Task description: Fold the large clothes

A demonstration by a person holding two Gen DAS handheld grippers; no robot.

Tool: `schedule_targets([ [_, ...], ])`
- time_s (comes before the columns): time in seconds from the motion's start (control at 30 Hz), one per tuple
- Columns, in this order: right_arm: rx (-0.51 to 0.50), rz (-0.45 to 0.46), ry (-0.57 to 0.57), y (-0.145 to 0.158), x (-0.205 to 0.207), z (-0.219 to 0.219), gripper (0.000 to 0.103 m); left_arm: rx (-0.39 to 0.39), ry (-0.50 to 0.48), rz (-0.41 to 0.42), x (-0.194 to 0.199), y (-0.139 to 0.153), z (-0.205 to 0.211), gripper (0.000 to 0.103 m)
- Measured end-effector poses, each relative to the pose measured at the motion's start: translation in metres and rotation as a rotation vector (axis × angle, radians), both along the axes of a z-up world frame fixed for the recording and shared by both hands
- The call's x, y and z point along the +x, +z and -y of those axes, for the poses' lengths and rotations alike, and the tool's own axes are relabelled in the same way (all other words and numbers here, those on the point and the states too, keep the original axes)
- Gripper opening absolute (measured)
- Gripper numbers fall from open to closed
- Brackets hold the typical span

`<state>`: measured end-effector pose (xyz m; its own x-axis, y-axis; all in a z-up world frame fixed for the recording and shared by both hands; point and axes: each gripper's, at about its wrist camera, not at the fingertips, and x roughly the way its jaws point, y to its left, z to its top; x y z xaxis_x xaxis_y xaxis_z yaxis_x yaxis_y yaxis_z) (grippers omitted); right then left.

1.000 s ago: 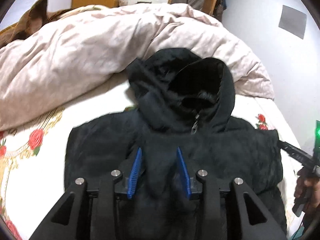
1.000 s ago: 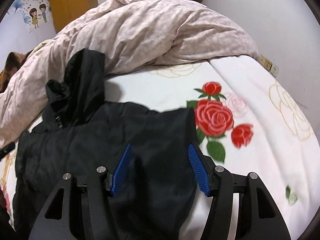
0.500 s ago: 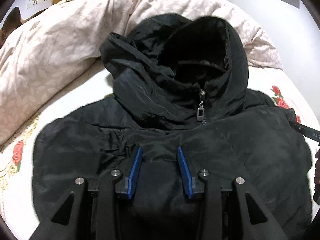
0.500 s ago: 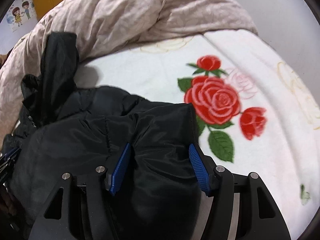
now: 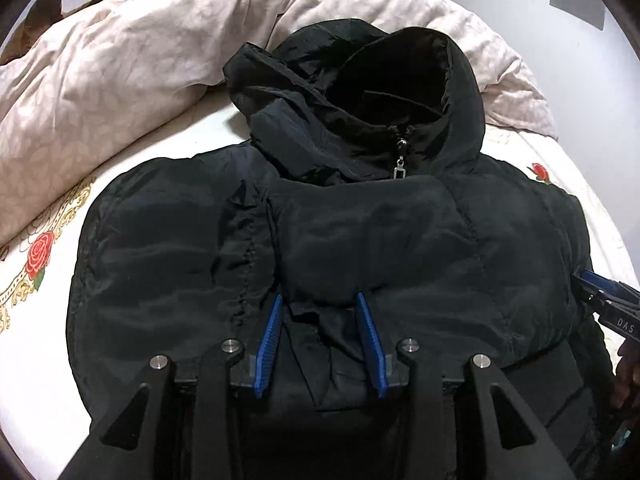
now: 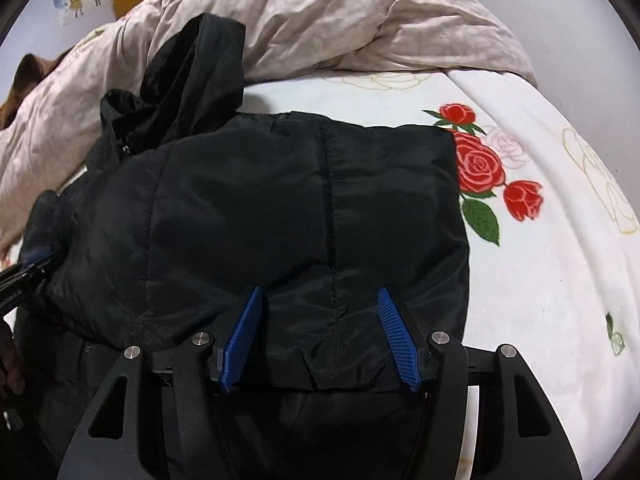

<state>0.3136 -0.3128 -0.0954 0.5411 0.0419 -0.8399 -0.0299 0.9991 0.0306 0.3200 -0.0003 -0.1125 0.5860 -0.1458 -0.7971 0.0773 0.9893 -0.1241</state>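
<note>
A black hooded puffer jacket (image 5: 360,232) lies front up on the bed, its hood (image 5: 400,72) against the duvet. Its lower part is folded up over the chest, reaching almost to the zip pull (image 5: 400,170). My left gripper (image 5: 319,300) is shut on a bunch of that folded fabric near the middle. My right gripper (image 6: 318,292) holds the thick folded edge of the jacket (image 6: 280,200) at its right side, pads pressing the fabric. The right gripper's tip (image 5: 608,304) also shows at the left wrist view's right edge.
A crumpled pinkish duvet (image 5: 140,60) is heaped along the far side of the bed. The white sheet with red roses (image 6: 540,260) lies bare to the jacket's right. A pale wall (image 5: 580,60) stands behind. A hand (image 5: 628,376) shows at the right edge.
Both grippers have sunk and moved toward the hood, carrying the jacket's lower part with them. It now lies flatter over the chest, and the jacket fills more of both views.
</note>
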Motion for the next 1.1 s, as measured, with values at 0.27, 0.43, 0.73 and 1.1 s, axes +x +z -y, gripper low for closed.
schedule_targets([
  [0.27, -0.005, 0.026, -0.039, 0.033, -0.017, -0.003, 0.061, 0.001, 0.011, -0.017, -0.021, 0.03, -0.005, 0.041],
  [0.43, 0.024, 0.113, -0.044, 0.077, -0.067, -0.02, 0.061, -0.019, 0.013, 0.025, -0.075, 0.073, -0.015, 0.041],
  [0.73, 0.061, 0.197, 0.029, 0.128, -0.159, -0.073, 0.061, -0.017, 0.031, 0.072, -0.174, 0.125, -0.019, 0.052],
  [1.1, 0.059, 0.217, 0.143, 0.147, -0.213, -0.121, 0.061, -0.052, 0.039, 0.09, -0.228, 0.146, -0.03, 0.056],
])
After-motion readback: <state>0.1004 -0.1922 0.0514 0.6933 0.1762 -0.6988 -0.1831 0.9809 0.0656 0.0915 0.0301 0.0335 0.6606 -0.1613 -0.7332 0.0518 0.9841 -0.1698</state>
